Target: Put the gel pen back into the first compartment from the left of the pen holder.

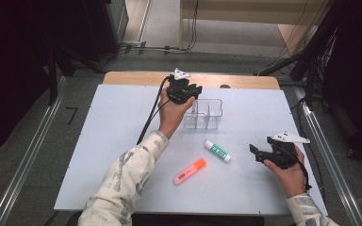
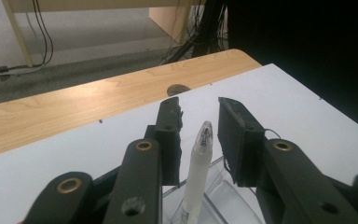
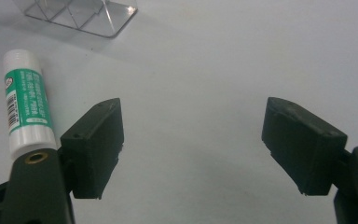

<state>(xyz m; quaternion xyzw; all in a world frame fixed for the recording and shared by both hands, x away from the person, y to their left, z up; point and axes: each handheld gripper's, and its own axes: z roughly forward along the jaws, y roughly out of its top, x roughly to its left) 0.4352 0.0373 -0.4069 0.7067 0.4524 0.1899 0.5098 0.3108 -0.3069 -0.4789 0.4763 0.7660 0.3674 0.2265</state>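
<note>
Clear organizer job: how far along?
Looks done: nothing, as far as the high view shows. In hand: the left tool is over the clear plastic divided organizer, a translucent white pen standing between its slightly parted jaws; whether gripped, cannot tell. Left: the green-and-white glue stick and orange highlighter lie on the white table. The right tool is open, empty.

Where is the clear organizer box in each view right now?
High view: clear organizer box at table centre, beside the left tongs.
Left gripper view: bottom centre, below the tongs, a white pen standing in it.
Right gripper view: top left corner.
Shared landmark: the box itself.
</note>
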